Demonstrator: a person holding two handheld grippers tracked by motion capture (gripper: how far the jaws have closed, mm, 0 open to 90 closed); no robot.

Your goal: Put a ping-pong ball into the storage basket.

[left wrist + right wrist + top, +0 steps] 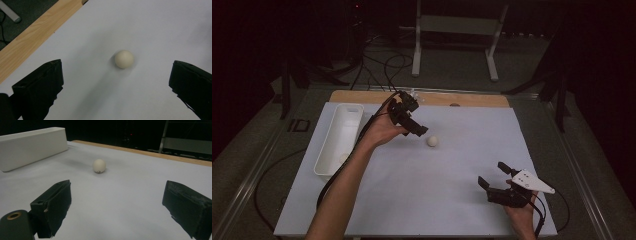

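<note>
Left gripper (416, 120), jaws spread, we are holding just beside the ball (432, 141); right gripper (493, 176) is gaping too.

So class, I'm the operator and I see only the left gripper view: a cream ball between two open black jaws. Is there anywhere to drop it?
Observer: Yes, a long white tray stands at the left edge of the white mat, by the person's left forearm.
Operator: Anything in it?
Observer: The high view shows a pale round shape inside near the front end; I cannot tell what it is.
Operator: Where is the other gripper?
Observer: The right gripper is open near the front right corner, well clear of the ball.
</note>
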